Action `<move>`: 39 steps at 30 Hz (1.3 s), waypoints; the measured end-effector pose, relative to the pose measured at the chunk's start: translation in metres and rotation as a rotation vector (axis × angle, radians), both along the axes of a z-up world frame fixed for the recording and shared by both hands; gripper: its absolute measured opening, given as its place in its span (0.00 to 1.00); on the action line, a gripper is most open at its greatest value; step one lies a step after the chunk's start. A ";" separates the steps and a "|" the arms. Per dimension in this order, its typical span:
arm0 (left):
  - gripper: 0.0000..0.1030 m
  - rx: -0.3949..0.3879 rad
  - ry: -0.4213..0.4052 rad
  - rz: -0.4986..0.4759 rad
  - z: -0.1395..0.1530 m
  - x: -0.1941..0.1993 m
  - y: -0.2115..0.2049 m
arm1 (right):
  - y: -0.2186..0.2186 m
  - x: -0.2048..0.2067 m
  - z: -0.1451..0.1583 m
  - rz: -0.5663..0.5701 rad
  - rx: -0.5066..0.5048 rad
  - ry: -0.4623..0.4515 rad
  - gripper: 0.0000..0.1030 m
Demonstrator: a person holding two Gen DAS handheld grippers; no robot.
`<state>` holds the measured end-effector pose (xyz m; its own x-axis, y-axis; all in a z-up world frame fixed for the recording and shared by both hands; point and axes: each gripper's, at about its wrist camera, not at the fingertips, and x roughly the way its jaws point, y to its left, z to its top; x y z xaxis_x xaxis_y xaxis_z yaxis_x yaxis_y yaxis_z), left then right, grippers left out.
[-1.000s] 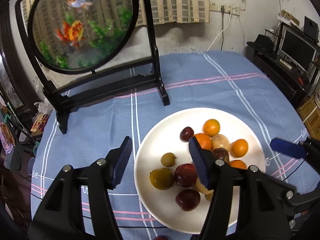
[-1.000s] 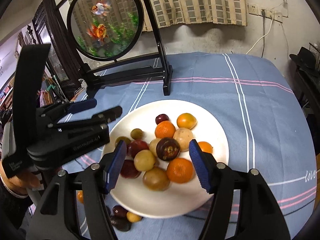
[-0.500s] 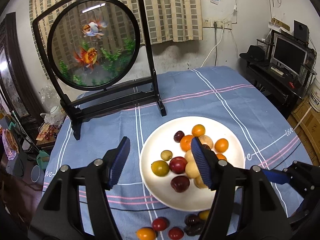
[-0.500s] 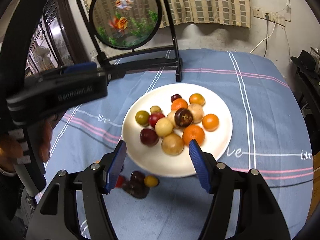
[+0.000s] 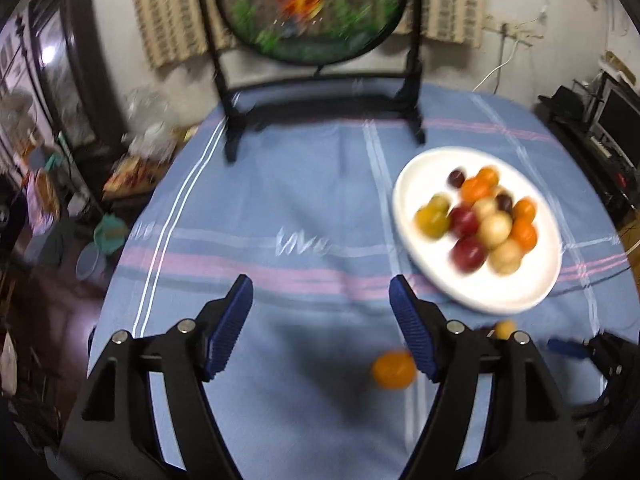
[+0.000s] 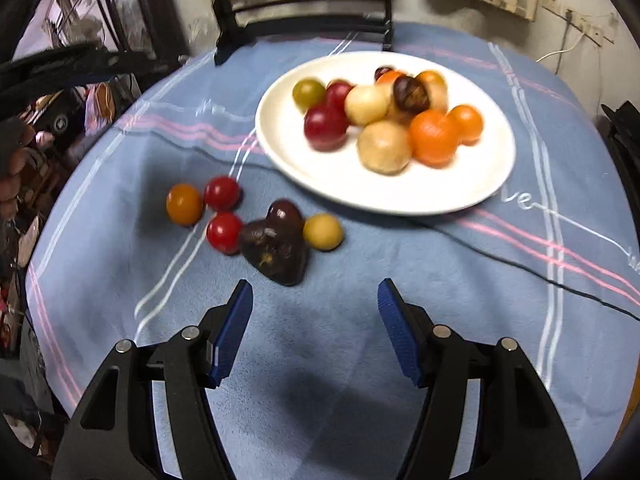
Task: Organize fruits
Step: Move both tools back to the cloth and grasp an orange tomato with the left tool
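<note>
From the right wrist view, my blue tablecloth (image 6: 360, 360) fills the frame, and the white plate (image 6: 304, 160) sits at upper right, heaped because that is where sorted fruit goes. Six loose fruits (image 6: 276, 248) cluster left of centre, just beside the plate's near rim (the unsorted remainder, I judge). My right gripper (image 6: 316, 328) hangs released and empty below them. My left gripper (image 5: 320, 332) is opening, nothing between its jaws, an orange fruit (image 5: 393, 369) by its right finger.

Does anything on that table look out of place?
Yes. Six small fruits lie loose on the blue tablecloth beside the white plate, apart from the pile there. One is a dark heart-shaped fruit.
</note>
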<state>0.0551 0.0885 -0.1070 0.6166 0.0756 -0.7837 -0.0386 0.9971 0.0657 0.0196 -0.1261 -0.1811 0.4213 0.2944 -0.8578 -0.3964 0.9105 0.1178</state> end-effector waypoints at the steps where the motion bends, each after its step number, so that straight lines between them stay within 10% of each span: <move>1: 0.70 -0.004 0.016 0.010 -0.005 -0.004 0.006 | 0.004 0.002 -0.003 0.009 0.002 0.010 0.64; 7: 0.70 -0.050 0.086 0.029 -0.031 -0.024 0.028 | 0.026 0.015 -0.018 0.035 -0.013 0.031 0.63; 15: 0.71 -0.094 0.134 -0.049 -0.051 -0.028 0.011 | 0.032 0.013 -0.015 0.080 -0.016 0.040 0.26; 28: 0.70 -0.102 0.205 -0.243 -0.100 -0.001 -0.036 | -0.015 -0.012 -0.010 -0.019 0.110 0.115 0.25; 33: 0.43 -0.142 0.211 -0.263 -0.107 0.008 -0.041 | -0.009 -0.007 -0.006 -0.020 0.093 0.098 0.25; 39: 0.43 -0.138 0.185 -0.252 -0.096 0.000 -0.034 | 0.013 0.017 -0.014 -0.022 0.070 0.108 0.29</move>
